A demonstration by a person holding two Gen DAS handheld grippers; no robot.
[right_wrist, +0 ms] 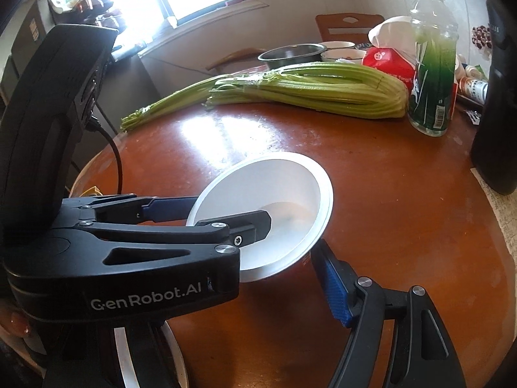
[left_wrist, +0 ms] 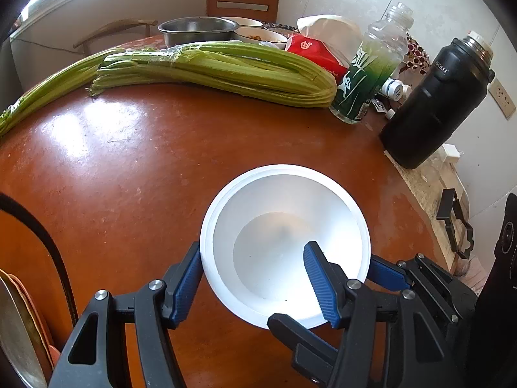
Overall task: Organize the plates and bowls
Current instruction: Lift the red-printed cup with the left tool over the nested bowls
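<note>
Left wrist view: we've got the left gripper (left_wrist: 255, 278) clamped on the near wall of the white round plastic bowl (left_wrist: 284, 226), one blue ribbed pad outside the rim at left, the other inside the bowl (so the wall is pinched between them). A second blue-padded finger (left_wrist: 384, 271) pokes in from the right, just beside the bowl's right rim; we can't tell if it touches. The bowl sits over the near-right part of the round reddish-brown wooden table (left_wrist: 129, 168). Far side: long green celery bunch (left_wrist: 213, 68), clear plastic bottle with a green label (left_wrist: 368, 74), black insulated flask (left_wrist: 436, 103) at right, steel basin (left_wrist: 197, 29) beyond.

Right wrist view: the right gripper (right_wrist: 284, 278) stands wide, gripping nothing; its visible blue pad (right_wrist: 336, 291) is under and just beside the bowl's (right_wrist: 290, 187) tilted right rim, contact unclear. The other tool, lettered GenRobot.AI, holds the bowl from the left. Celery (right_wrist: 307, 90) and bottle (right_wrist: 433, 74) lie far.
</note>
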